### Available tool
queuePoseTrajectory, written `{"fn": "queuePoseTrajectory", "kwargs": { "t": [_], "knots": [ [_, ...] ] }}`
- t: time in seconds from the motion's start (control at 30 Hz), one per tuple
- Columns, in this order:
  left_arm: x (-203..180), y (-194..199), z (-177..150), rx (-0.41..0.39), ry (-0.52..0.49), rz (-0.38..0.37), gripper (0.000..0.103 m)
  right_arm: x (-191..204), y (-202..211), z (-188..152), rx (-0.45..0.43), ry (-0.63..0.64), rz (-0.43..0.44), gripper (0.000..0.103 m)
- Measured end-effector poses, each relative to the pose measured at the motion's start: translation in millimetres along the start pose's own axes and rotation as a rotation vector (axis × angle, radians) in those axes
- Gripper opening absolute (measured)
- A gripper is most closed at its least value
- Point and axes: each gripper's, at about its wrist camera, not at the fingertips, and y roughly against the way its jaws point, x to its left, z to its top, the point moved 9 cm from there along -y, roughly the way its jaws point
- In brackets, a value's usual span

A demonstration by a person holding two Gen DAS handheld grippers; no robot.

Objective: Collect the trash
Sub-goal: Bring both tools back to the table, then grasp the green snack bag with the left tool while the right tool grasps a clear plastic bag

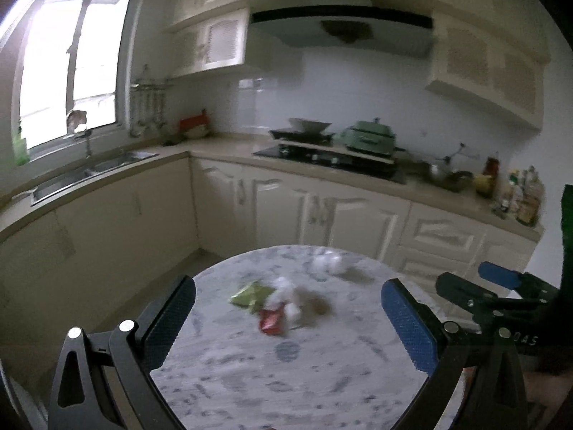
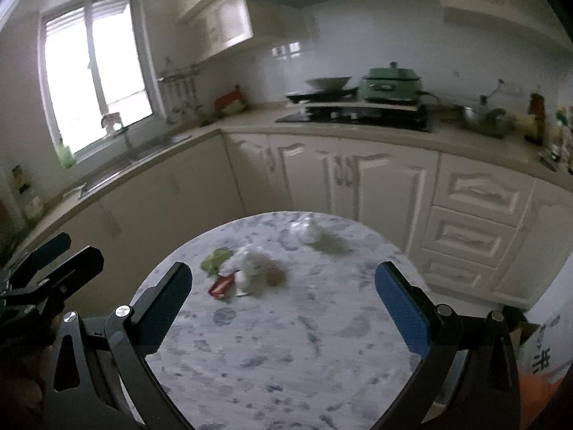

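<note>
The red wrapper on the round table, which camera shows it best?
The left wrist view, narrowly: the red wrapper sits nearer the middle of the frame and looks larger, between the open fingers of the left gripper. The right wrist view shows it smaller, off to the left, and equally blurred.

Green wrapper (image 1: 250,293), red packet (image 1: 271,320), white tissues (image 1: 283,292) — heaped mid-table.

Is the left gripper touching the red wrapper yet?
Apart. In the left wrist view the left gripper is open, its fingers spread wide on either side of the red wrapper, with bare marble table showing between each pad and the wrapper.
</note>
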Motion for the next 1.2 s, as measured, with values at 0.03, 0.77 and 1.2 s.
{"fn": "queuePoseTrajectory", "kwargs": {
  "t": [0.03, 0.77, 1.2],
  "knots": [
    [4.3, -5.2, -0.1, 0.008, 0.008, 0.012, 0.102, 2.9, -4.4, -1.0, 0.007, 0.007, 0.003, 0.103],
    [93.5, -213.9, -1.4, 0.276, 0.039, 0.096, 0.102, 28.2, -204.6, -33.3, 0.277, -0.003, 0.099, 0.097],
    [94.4, -354.2, -3.9, 0.391, -0.041, 0.059, 0.102, 38.2, -295.7, -62.3, 0.399, 0.005, 0.154, 0.05]
  ]
}}
